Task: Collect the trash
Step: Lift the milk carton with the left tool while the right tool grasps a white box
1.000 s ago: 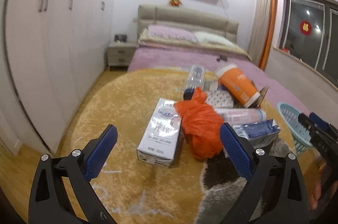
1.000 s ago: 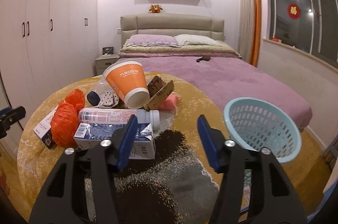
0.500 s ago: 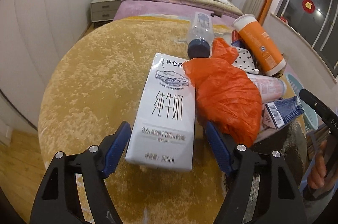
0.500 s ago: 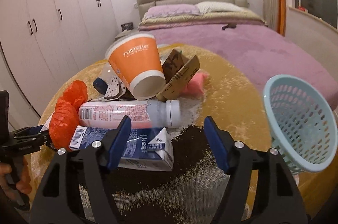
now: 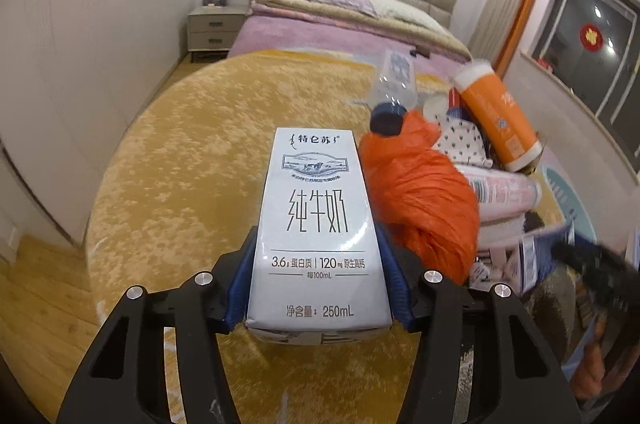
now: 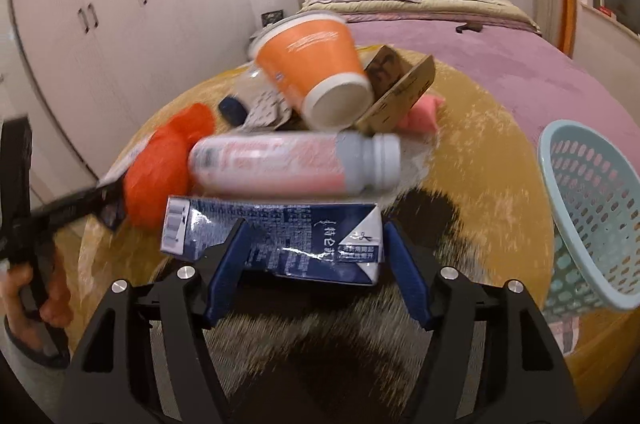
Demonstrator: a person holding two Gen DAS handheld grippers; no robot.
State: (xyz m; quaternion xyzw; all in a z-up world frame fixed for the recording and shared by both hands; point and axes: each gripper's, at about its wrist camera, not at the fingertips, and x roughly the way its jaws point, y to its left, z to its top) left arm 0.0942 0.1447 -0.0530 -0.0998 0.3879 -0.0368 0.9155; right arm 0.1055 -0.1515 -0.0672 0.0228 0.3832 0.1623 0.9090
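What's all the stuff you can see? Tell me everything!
white milk carton: one, white, on rug
blue milk carton: one, dark blue, front of pile
bottle: one, pink-white, lying behind blue milk carton
plastic bag: one, orange, beside white milk carton
paper cup: one, orange, tipped on pile
basket: one, light blue, right of pile
rug: one, yellow, round
left tongs: black-blue, just closing, gripping white milk carton
right tongs: black-blue, just narrowing, open around blue milk carton
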